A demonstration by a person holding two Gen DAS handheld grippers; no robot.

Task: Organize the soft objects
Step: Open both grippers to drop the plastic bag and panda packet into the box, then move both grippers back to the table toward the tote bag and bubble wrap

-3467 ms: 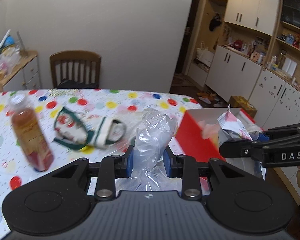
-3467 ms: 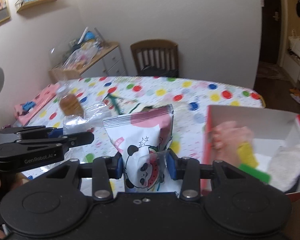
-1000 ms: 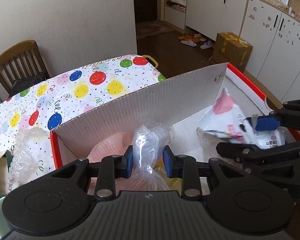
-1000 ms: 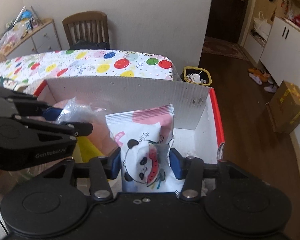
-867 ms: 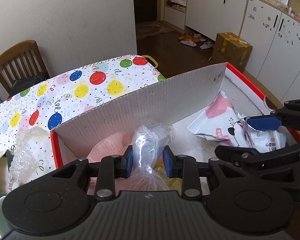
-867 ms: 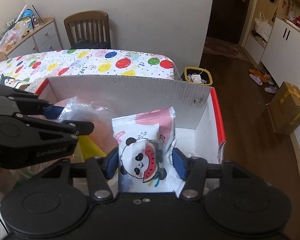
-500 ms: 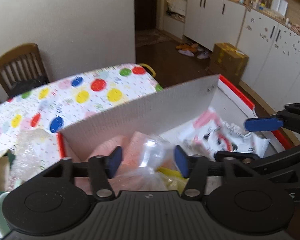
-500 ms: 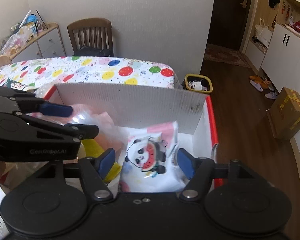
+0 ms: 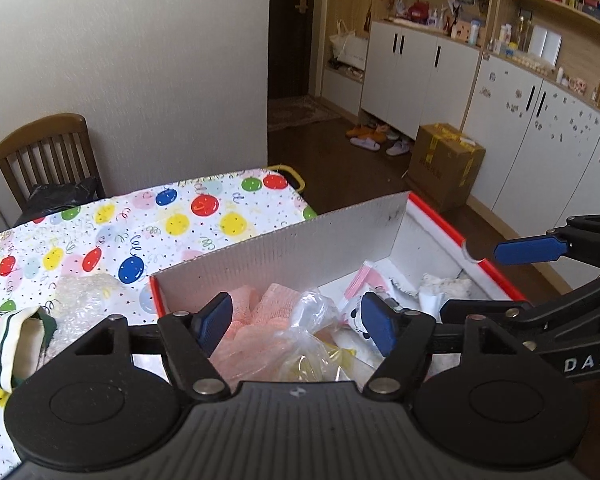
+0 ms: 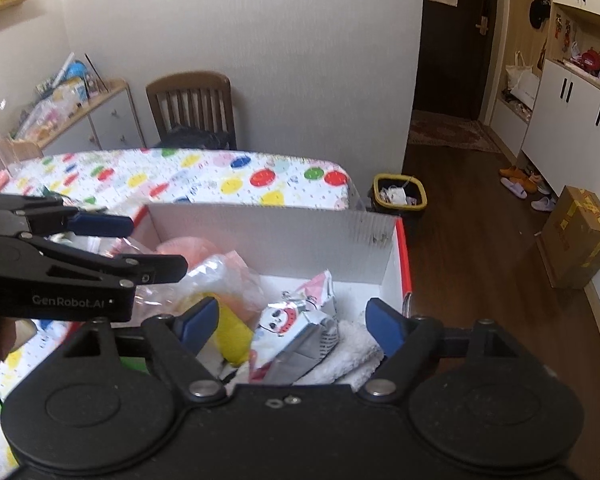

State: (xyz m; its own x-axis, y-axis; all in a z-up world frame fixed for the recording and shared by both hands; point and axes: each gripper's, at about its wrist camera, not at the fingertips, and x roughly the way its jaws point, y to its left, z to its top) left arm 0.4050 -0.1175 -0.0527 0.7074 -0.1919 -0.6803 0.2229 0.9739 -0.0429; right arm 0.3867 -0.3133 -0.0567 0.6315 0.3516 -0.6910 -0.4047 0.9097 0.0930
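Red-rimmed white corrugated cardboard forms the box [image 9: 300, 244] that stands at the end of the table [image 9: 148, 216], on a balloon-print tablecloth. Left tool [image 9: 296, 322]: blue-padded fingers spread wide apart, gripping nothing, poised above the box. Directly below it, inside the box, lies the clear plastic bag [image 9: 308, 336], resting against a pink knitted cloth [image 9: 260, 308]. Right tool [image 10: 290, 320]: fingers likewise wide apart and empty, over the right half of the box. Beneath it lies the panda-print snack packet [image 10: 296, 324], tilted on a white fluffy towel [image 10: 348, 356], with a yellow soft item [image 10: 232, 332] just beside it on the left. On the table outside the box, to its left, lie a piece of bubble wrap [image 9: 80, 300] and a green-trimmed cloth pouch [image 9: 8, 340]. A wooden chair [image 10: 192, 108] stands at the far side of the table, against the wall.
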